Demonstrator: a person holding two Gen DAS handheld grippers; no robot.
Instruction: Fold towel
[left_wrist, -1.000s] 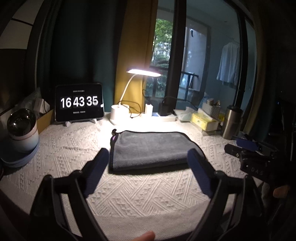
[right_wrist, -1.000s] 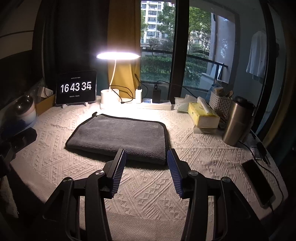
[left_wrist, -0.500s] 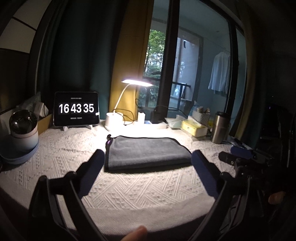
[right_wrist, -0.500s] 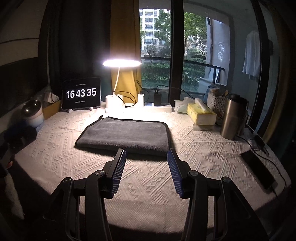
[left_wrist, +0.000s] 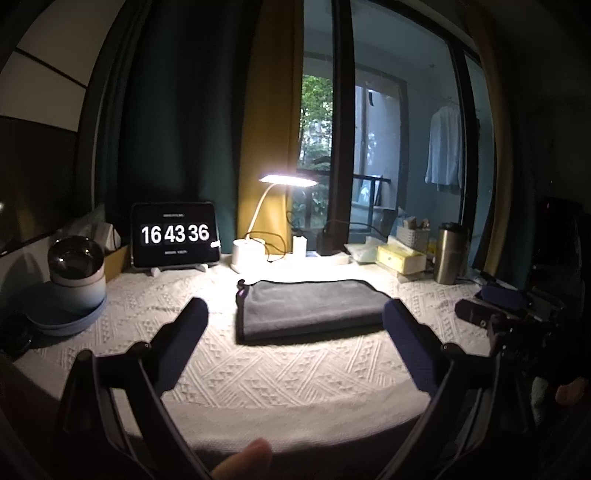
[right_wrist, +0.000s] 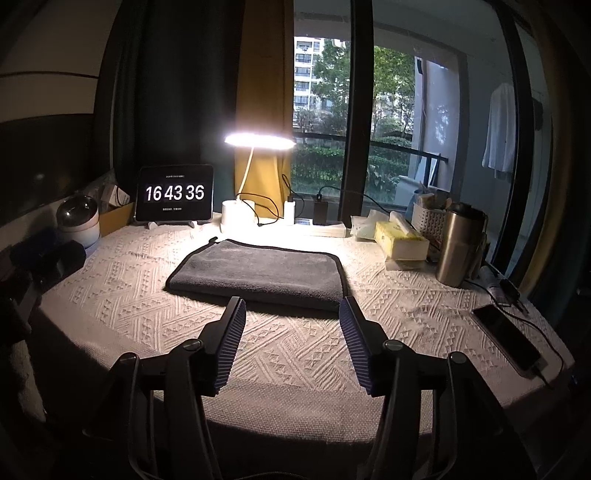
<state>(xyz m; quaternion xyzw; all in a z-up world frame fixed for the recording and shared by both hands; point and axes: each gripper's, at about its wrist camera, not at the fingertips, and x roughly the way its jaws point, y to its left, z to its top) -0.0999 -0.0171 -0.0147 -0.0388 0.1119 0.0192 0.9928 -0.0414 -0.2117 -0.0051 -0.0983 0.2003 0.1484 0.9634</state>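
Note:
A dark grey towel (left_wrist: 310, 308) lies folded flat in the middle of the table on a white patterned cloth (left_wrist: 280, 373); it also shows in the right wrist view (right_wrist: 258, 275). My left gripper (left_wrist: 295, 332) is open and empty, held back over the table's near edge, short of the towel. My right gripper (right_wrist: 291, 325) is open and empty, also in front of the towel's near edge. The right gripper's body shows at the right edge of the left wrist view (left_wrist: 509, 314).
At the back stand a tablet clock (right_wrist: 174, 194), a lit desk lamp (right_wrist: 258, 142), a tissue box (right_wrist: 400, 240) and a steel tumbler (right_wrist: 458, 247). A phone (right_wrist: 508, 338) lies at the right edge. A round white-and-blue device (left_wrist: 75, 280) sits left.
Both grippers have drawn back from the towel toward the table's near edge, so more of the table and room shows. The towel has not moved. Both stay open.

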